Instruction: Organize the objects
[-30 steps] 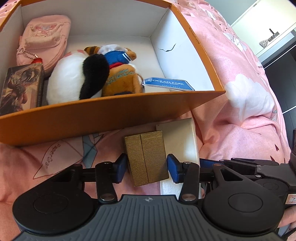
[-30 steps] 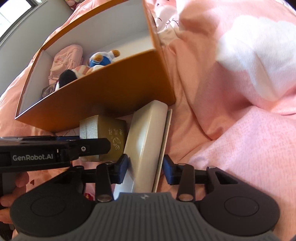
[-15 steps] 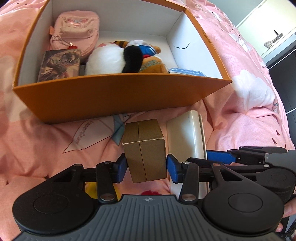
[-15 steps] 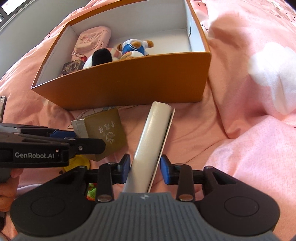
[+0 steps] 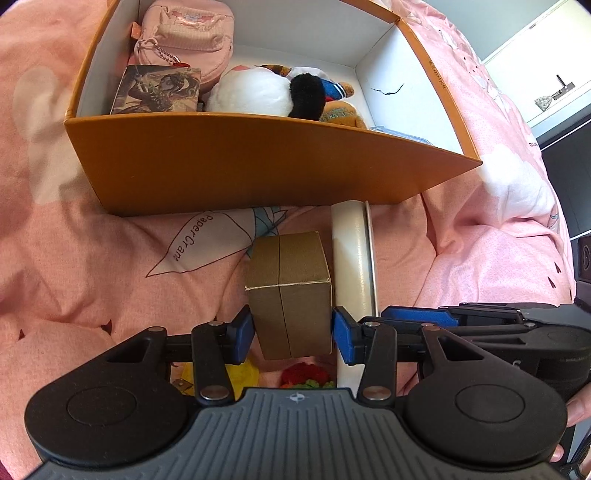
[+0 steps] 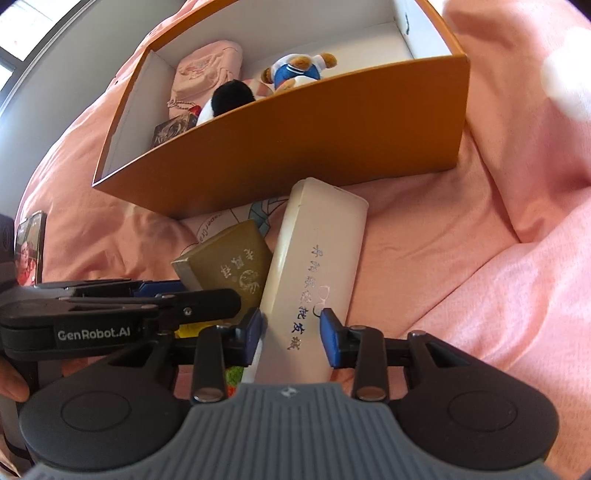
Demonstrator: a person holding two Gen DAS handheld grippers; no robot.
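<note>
Lots of readable text here. The pink bedspread point(image 5: 110, 273) has "PaperCrane" printed on a white leaf-shaped patch just in front of the orange box point(image 5: 236, 162). The side of the left claw point(image 5: 291, 328), seen from the right camera, says "GenRobot.AI" in white. The gold box point(image 5: 290, 295) has Chinese characters and a round emblem on its wide face, but only the right view shows that; the left camera just gets its plain edges and the seam down the middle. Same with the white case point(image 6: 314, 280): the right camera shows a line of handwritten-style Chinese running down its face with a little glasses doodle, while the left view only catches its narrow rounded side.

The left claw is pinching the gold box, blue pads flat on both sides, held above the bedspread right in front of the orange box. The right claw point(image 6: 291, 332) is pinching the white case just beside it, tilted up on edge.

Inside the orange box the left view shows a pink pouch point(image 5: 184, 33) with a bead chain, an illustrated card box point(image 5: 157, 90), a black-and-white plush point(image 5: 258, 92) and a teddy point(image 5: 340, 110) with lettering on its belly too small to read. Only the right camera catches a phone point(image 6: 31, 251) with a lit screen, off at its left edge.
</note>
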